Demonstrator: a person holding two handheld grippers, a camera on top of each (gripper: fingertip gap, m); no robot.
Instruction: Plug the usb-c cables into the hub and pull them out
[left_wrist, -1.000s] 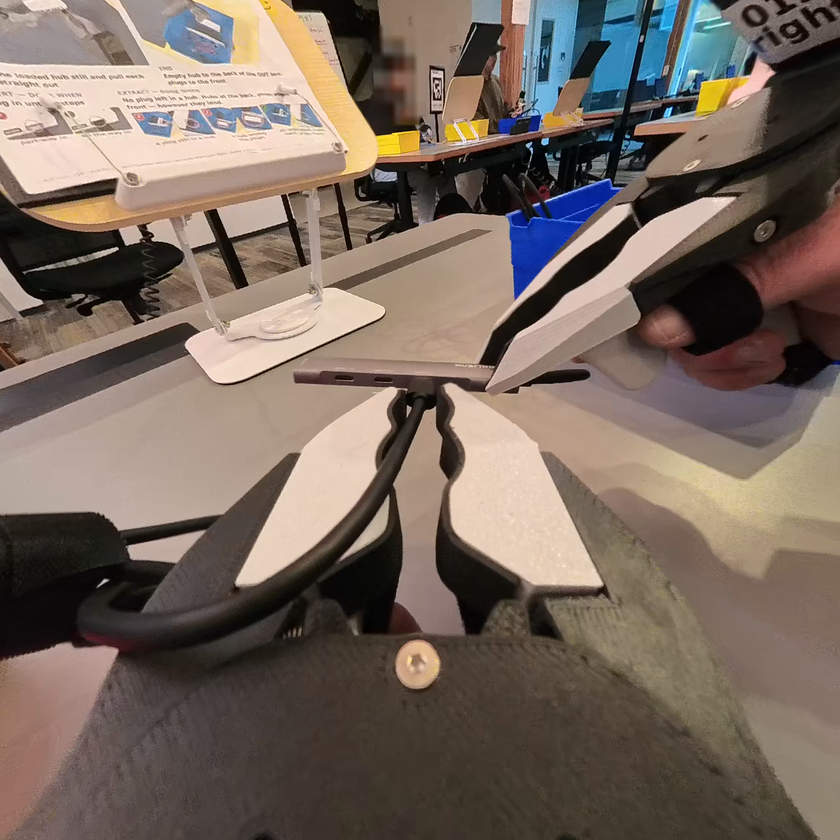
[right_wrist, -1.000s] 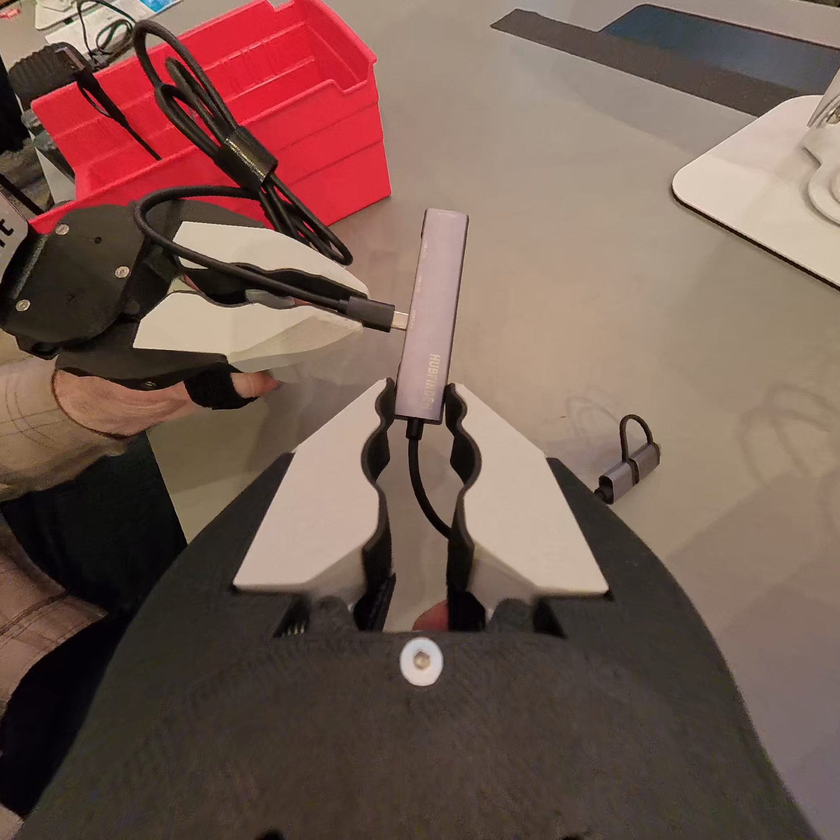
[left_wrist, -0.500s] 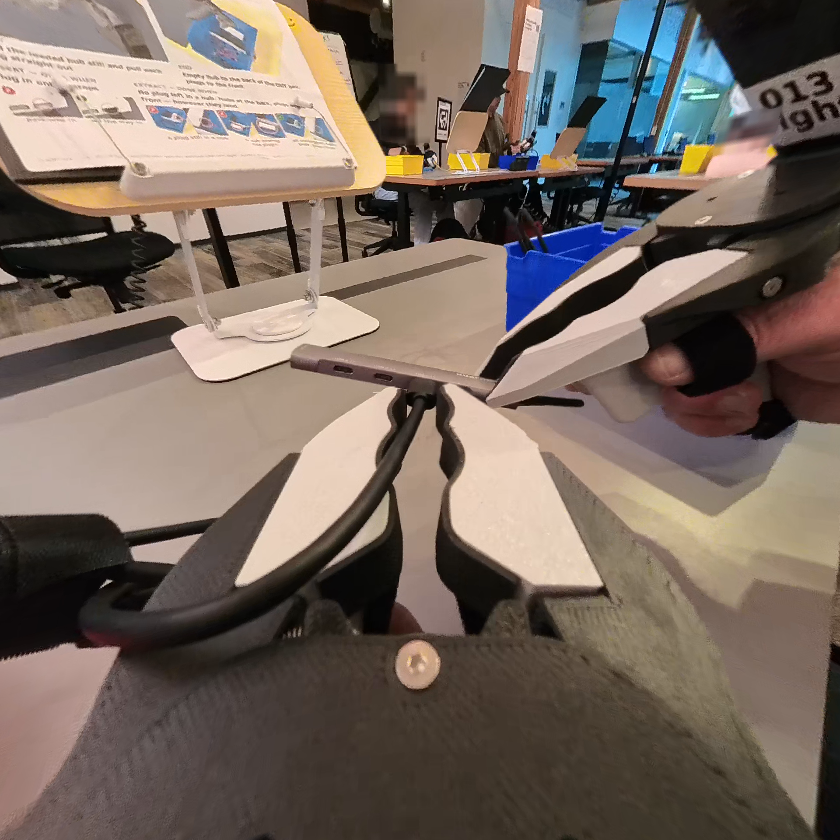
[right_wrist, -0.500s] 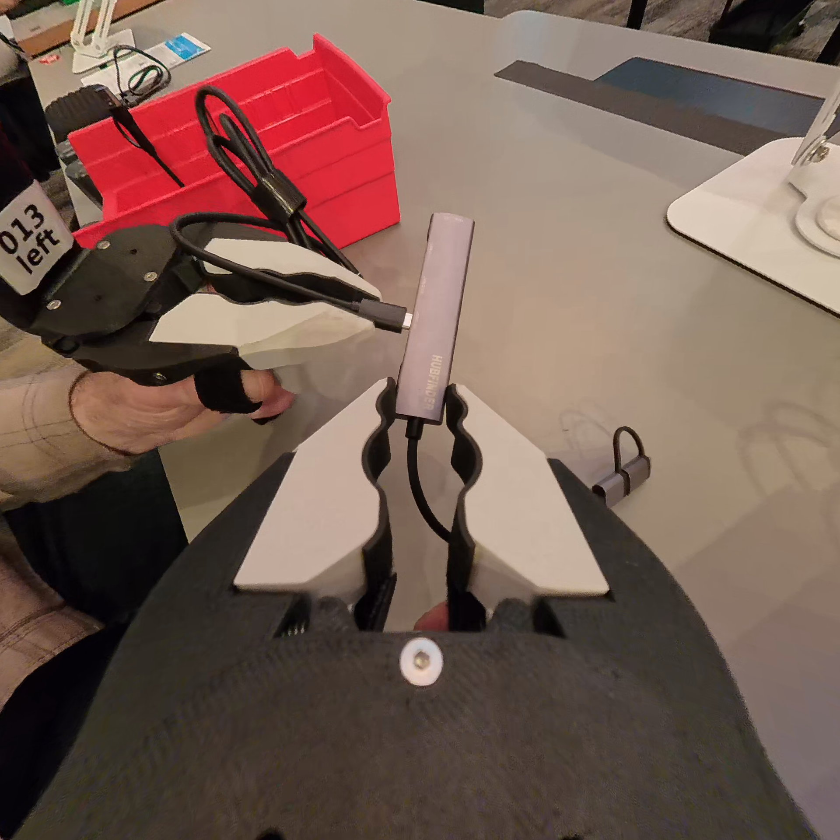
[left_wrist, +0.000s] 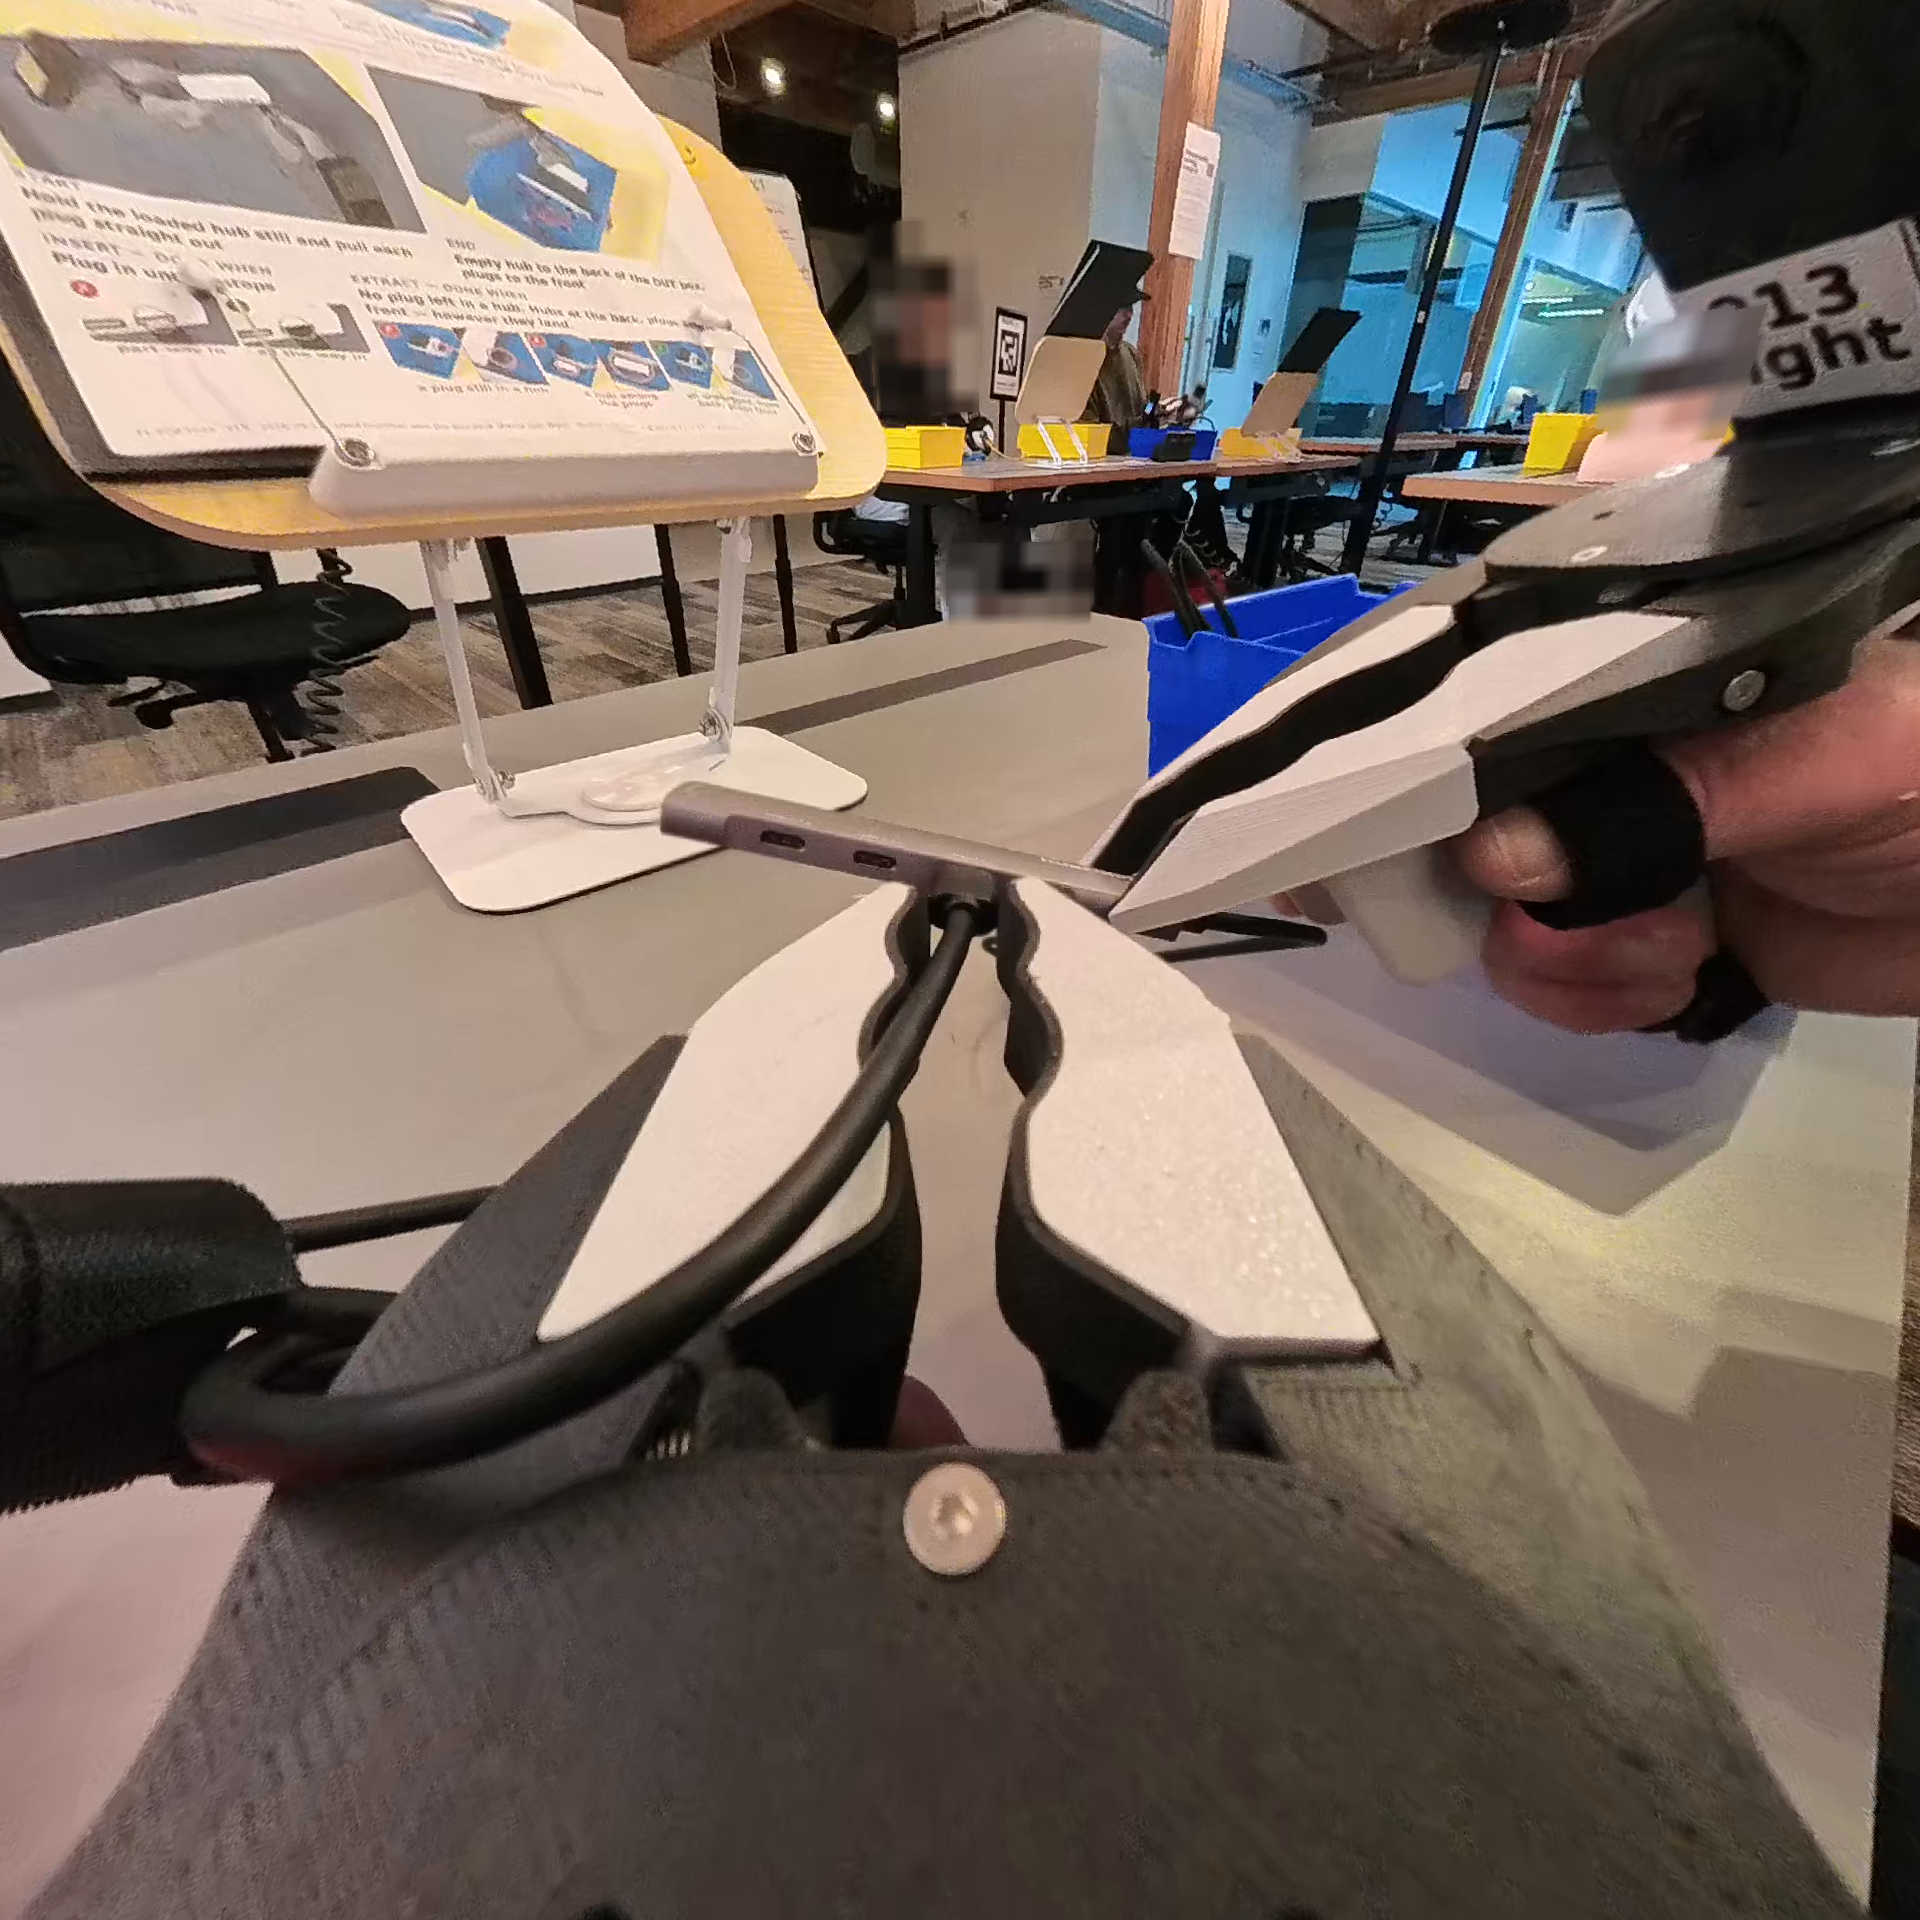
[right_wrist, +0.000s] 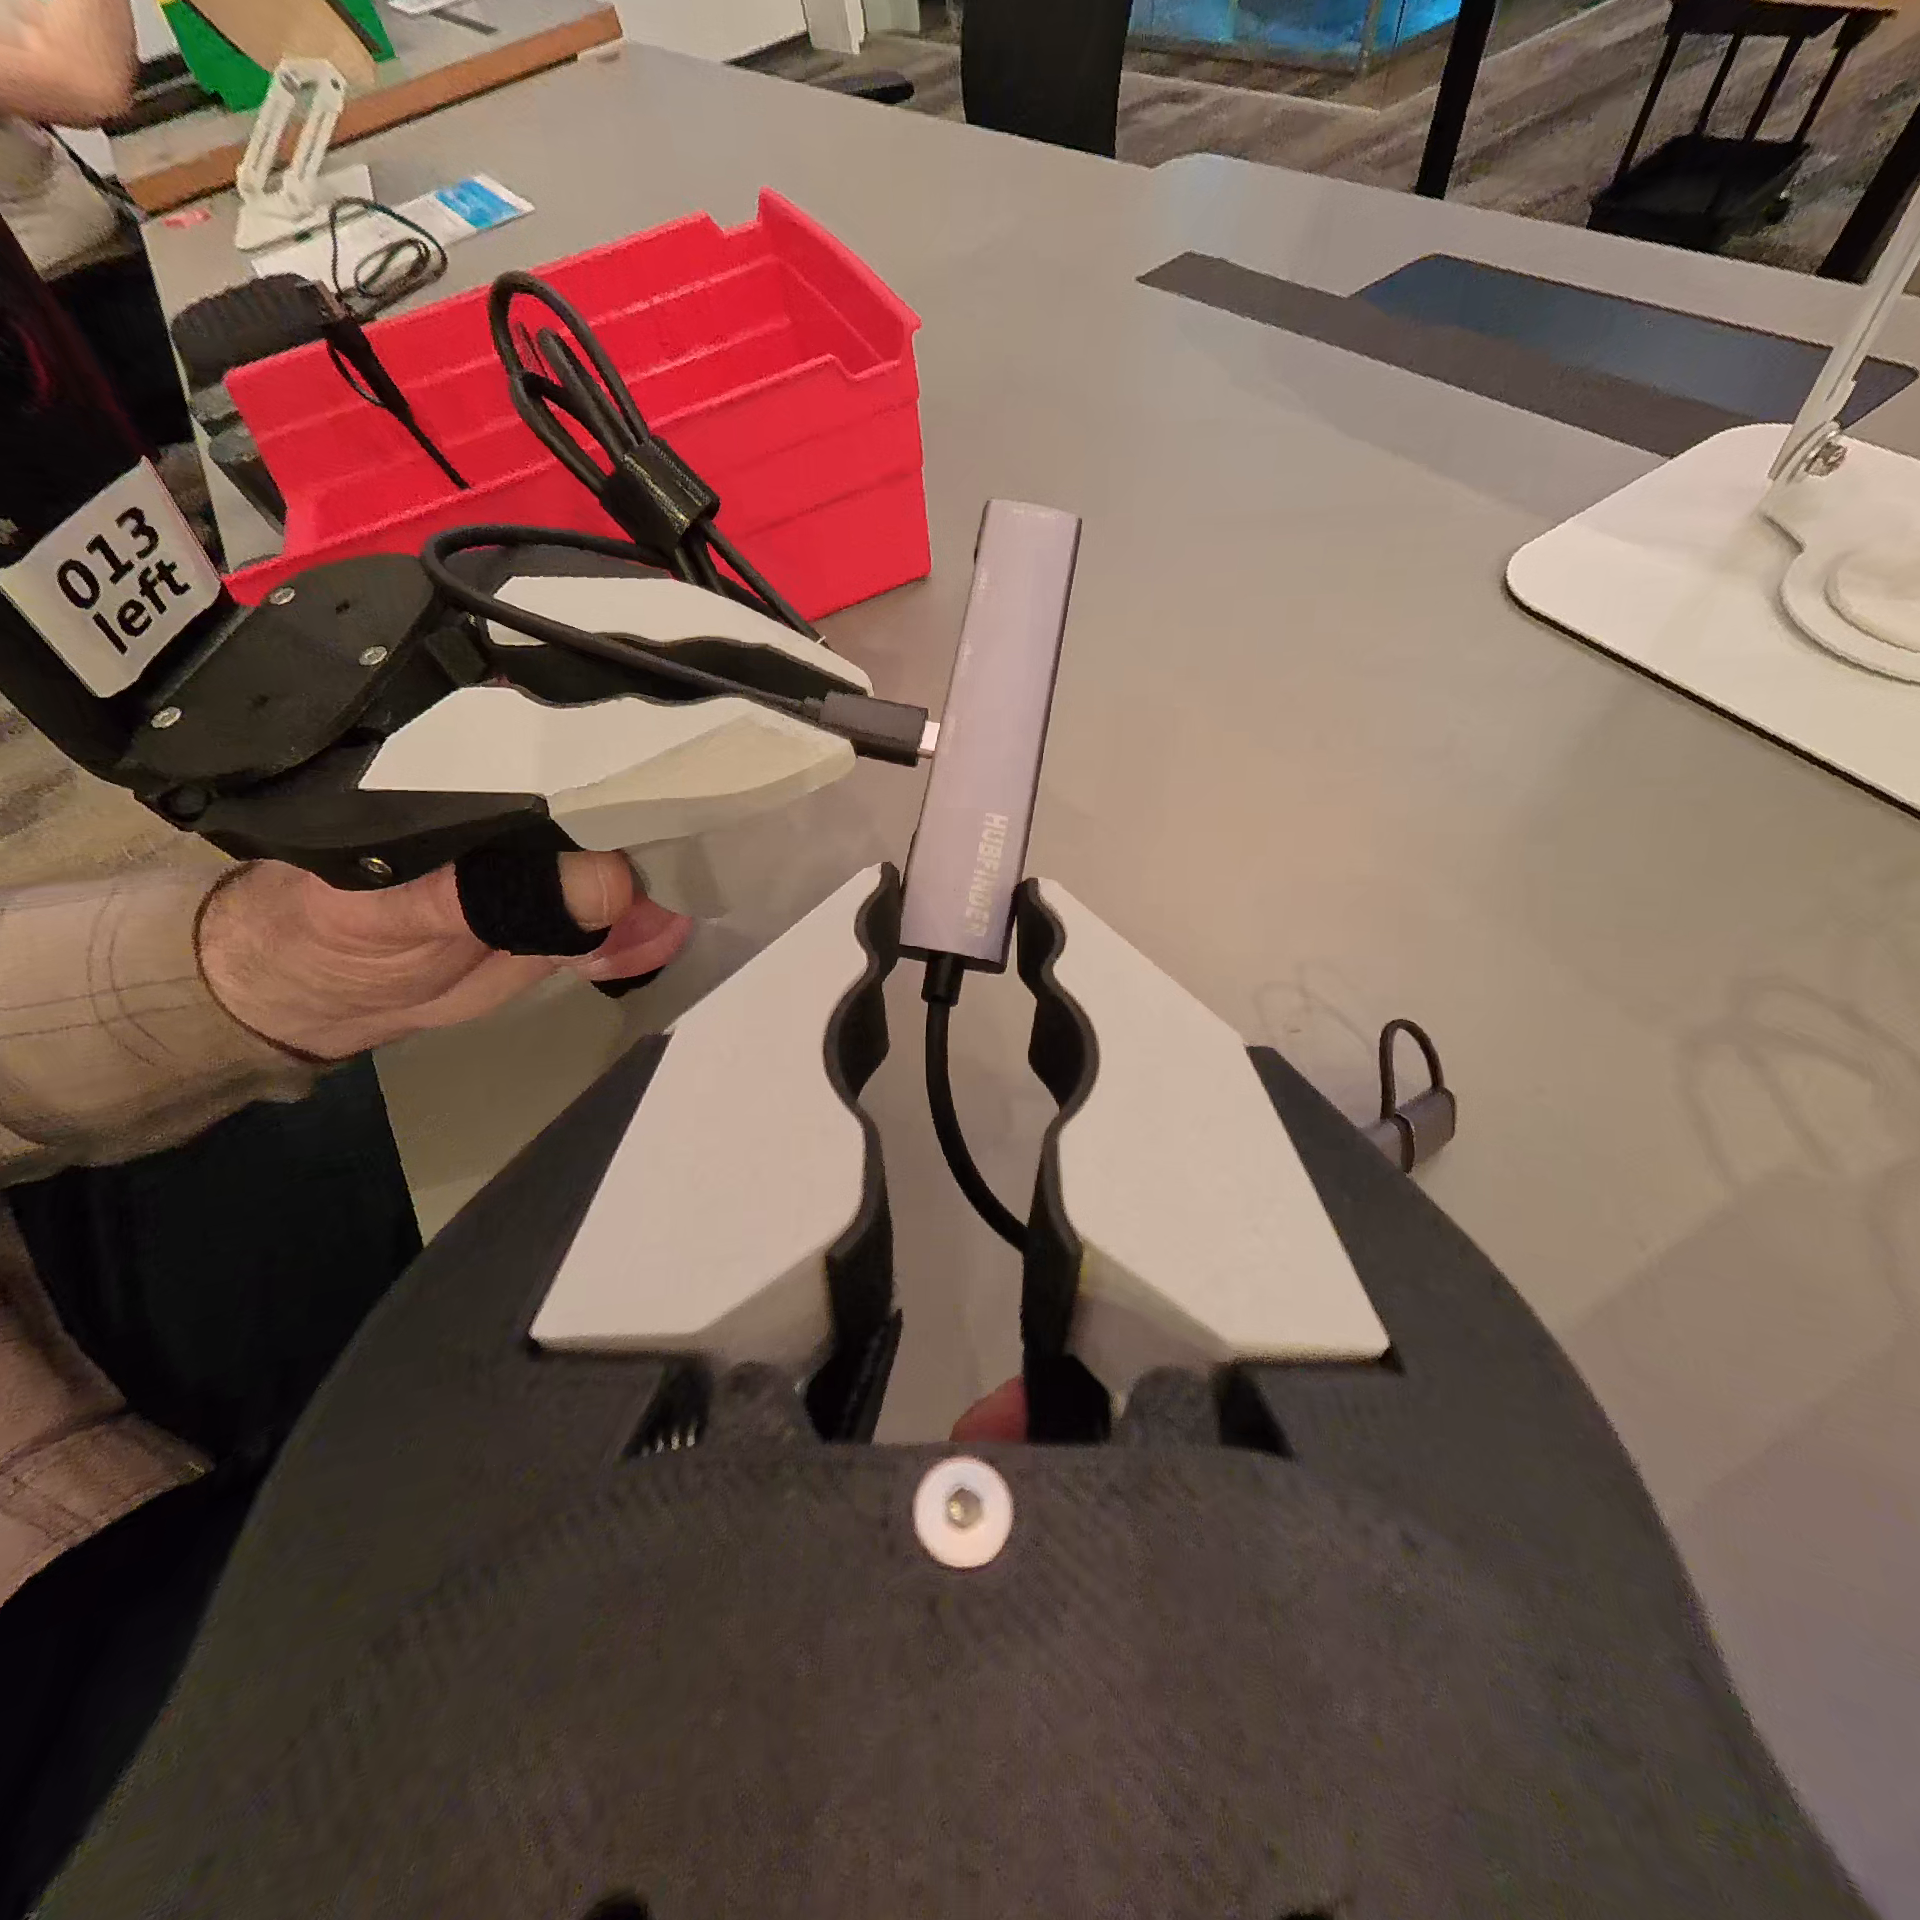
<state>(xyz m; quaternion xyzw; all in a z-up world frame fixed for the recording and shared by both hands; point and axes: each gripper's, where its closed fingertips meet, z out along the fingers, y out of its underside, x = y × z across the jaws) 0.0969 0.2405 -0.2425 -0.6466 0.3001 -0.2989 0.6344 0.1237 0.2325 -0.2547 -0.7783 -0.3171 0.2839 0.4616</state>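
Over the grey worktop (right_wrist: 1299, 520), the right gripper (right_wrist: 951, 914) is clenching the hub (right_wrist: 997, 727); the left gripper (left_wrist: 961, 914), jaws pinching the cable plug (right_wrist: 873, 722), is risking a skewed, jammed entry.

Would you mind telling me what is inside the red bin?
The red bin looks empty where visible, showing bare stepped floor. A bundled black cable and the left gripper cover its near left corner, so that part cannot be seen.

The hub (right_wrist: 1003, 727) looks like smooth grey metal. The red bin (right_wrist: 831, 436) is shiny plastic. The table (right_wrist: 1351, 831) is smooth.
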